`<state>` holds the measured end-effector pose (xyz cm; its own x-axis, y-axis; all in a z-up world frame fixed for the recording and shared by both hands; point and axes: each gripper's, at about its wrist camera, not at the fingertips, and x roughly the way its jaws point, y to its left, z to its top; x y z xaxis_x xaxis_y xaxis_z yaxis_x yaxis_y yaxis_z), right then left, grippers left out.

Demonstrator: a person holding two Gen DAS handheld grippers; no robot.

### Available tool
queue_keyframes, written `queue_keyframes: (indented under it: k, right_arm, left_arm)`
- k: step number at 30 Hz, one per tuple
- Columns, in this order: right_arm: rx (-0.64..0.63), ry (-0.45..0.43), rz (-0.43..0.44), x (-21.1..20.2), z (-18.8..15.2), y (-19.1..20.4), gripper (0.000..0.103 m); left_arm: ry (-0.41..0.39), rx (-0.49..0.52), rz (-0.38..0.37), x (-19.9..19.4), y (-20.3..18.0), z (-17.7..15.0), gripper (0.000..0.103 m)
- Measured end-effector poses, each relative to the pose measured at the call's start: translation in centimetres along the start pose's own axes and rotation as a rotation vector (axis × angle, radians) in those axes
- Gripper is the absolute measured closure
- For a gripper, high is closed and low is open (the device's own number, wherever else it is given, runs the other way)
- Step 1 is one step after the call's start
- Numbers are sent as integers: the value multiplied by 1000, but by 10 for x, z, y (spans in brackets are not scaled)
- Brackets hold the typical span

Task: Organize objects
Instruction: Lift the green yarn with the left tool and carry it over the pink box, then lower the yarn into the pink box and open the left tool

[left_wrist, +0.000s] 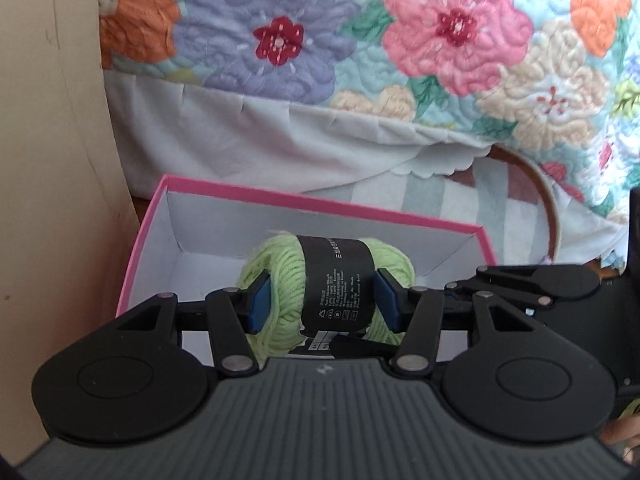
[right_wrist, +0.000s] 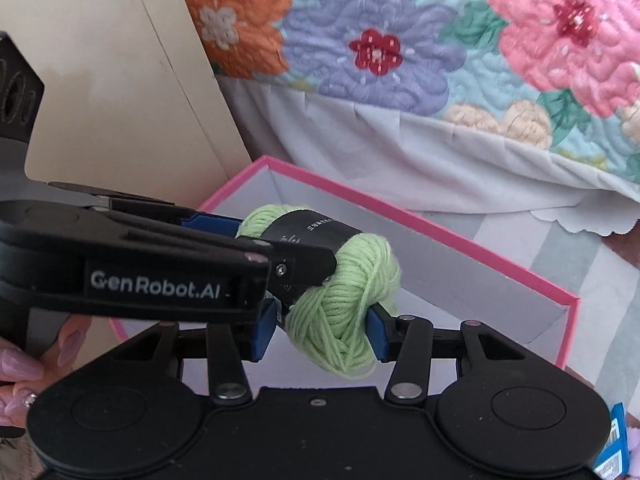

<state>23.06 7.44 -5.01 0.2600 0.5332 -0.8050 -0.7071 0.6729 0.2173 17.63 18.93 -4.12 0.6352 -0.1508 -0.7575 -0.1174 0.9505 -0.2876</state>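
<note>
A light green yarn skein (left_wrist: 280,280) with a black paper band hangs over the open pink box (left_wrist: 320,204), whose inside is white. My left gripper (left_wrist: 322,296) is shut on the skein, its blue pads pressing the yarn on both sides of the band. My right gripper (right_wrist: 320,332) grips the same skein at its other end, with the right pad sunk into the yarn. In the right wrist view the left gripper's fingers (right_wrist: 304,264) come in from the left across the skein (right_wrist: 344,300), over the box (right_wrist: 500,268). I cannot tell if the skein touches the box floor.
A floral quilt (left_wrist: 460,40) with a white skirt hangs just behind the box. A cream panel (left_wrist: 48,160) stands at the left. Striped fabric (left_wrist: 480,204) and a wooden hoop (left_wrist: 550,196) lie to the right. A hand with pink nails (right_wrist: 24,368) holds the left gripper.
</note>
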Motion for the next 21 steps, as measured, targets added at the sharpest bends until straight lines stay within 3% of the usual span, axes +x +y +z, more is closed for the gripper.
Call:
queue_keyframes:
  k: [4, 10, 21]
  right_arm:
    - [29, 63, -3, 18, 1, -2, 50]
    - [28, 59, -23, 36, 3, -5, 50]
    - [92, 78, -30, 56, 5, -9, 58]
  left_arm:
    - [27, -14, 20, 16, 6, -6, 51]
    - [41, -58, 17, 31, 18, -5, 51]
    - [49, -38, 76, 42, 20, 0, 53]
